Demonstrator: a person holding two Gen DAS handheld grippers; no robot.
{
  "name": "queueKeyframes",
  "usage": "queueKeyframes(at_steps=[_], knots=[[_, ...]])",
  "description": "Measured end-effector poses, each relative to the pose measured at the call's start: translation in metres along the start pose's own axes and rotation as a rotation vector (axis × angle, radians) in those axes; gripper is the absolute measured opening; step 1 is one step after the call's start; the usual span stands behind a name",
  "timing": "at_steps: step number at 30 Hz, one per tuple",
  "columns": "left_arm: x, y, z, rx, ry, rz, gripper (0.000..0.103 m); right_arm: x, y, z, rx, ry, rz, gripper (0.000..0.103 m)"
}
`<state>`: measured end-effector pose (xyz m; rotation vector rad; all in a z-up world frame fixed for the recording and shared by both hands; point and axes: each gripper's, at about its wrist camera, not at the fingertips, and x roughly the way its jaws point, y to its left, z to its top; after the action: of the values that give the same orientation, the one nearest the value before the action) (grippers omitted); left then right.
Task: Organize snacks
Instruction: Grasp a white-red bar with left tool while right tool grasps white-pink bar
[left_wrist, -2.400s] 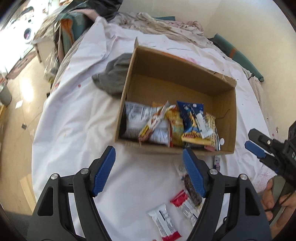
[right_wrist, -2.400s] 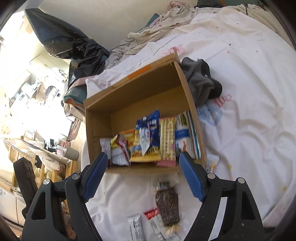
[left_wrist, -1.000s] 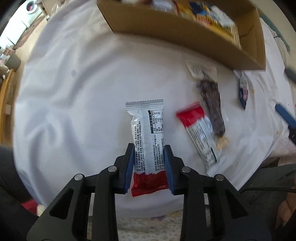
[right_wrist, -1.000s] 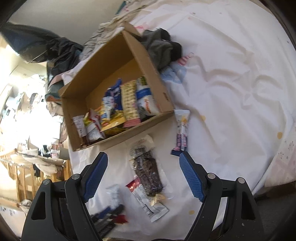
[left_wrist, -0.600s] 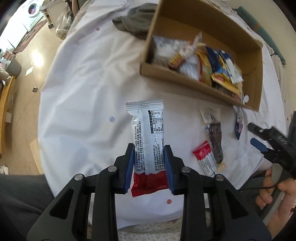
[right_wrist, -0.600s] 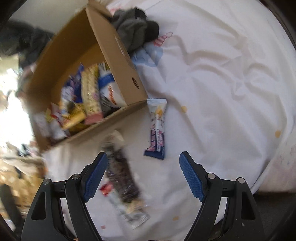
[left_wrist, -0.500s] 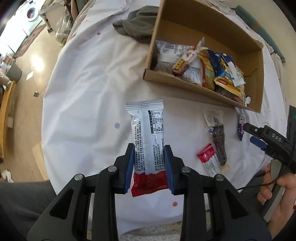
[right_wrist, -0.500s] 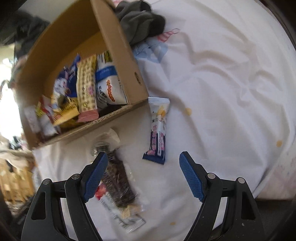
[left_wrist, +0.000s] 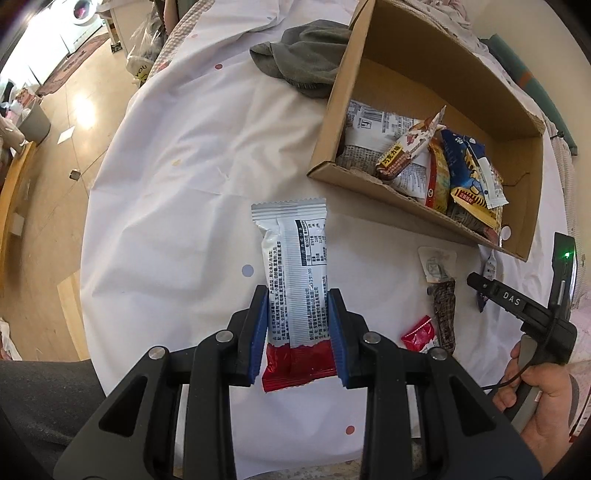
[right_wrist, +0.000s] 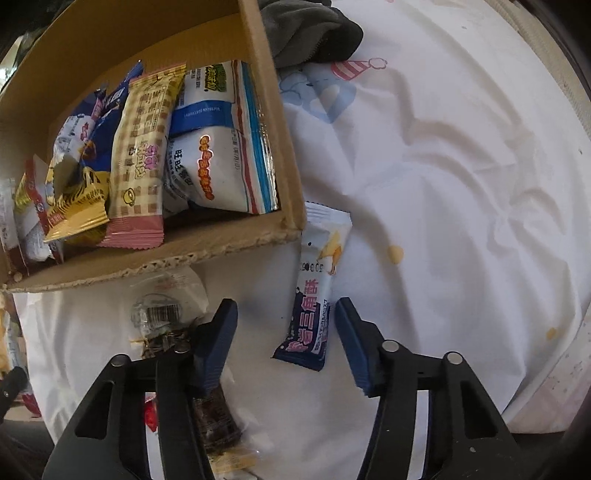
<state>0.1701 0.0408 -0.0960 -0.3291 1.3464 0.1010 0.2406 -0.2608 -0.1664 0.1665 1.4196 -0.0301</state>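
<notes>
Most snacks sit in the cardboard box (left_wrist: 436, 74). My left hand-held gripper (left_wrist: 298, 332) clamps a silver-red snack bar (left_wrist: 295, 273); my right hand-held gripper (right_wrist: 286, 343) gapes around the blue-white packet (right_wrist: 314, 295). Roughly three more packets lie loose, though the view is cluttered.

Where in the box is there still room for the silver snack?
The far half of the cardboard box shows bare floor, between the back wall and the packets crowded along the near wall. The silver snack sits in the left gripper.
</notes>
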Motion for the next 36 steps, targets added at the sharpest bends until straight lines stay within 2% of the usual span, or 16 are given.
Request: queueKeyframes(at_steps=[1,3,7,11,18,25,28,32,36], knots=[[0.000,-0.001,-0.001,0.003,-0.002,0.001,0.027,0.000,0.000,-0.007,-0.004,-0.004,-0.005,0.049],[0.000,-0.003,-0.002,0.014,-0.007,0.006,0.027,-0.002,0.003,-0.010,-0.012,-0.018,-0.020,0.026],[0.000,-0.005,-0.004,0.027,-0.013,0.018,0.027,-0.014,0.004,-0.014,-0.007,-0.034,0.018,0.022],[0.001,-0.005,-0.006,0.031,-0.020,0.040,0.027,-0.030,-0.012,-0.016,0.052,-0.067,0.064,0.019],[0.004,-0.001,-0.005,0.022,-0.029,0.072,0.027,-0.050,-0.038,-0.024,0.122,-0.116,0.094,0.006],[0.006,-0.002,-0.007,0.021,-0.029,0.081,0.027,-0.054,-0.053,-0.026,0.173,-0.125,0.169,0.006],[0.007,-0.003,-0.008,0.022,-0.022,0.082,0.027,-0.052,-0.058,-0.021,0.228,-0.128,0.220,0.017],[0.006,0.001,-0.003,0.002,-0.023,0.068,0.027,-0.047,-0.062,-0.012,0.271,-0.122,0.228,0.050],[0.002,0.002,-0.002,-0.004,-0.029,0.046,0.027,-0.029,-0.049,0.002,0.225,-0.093,0.164,0.050]])
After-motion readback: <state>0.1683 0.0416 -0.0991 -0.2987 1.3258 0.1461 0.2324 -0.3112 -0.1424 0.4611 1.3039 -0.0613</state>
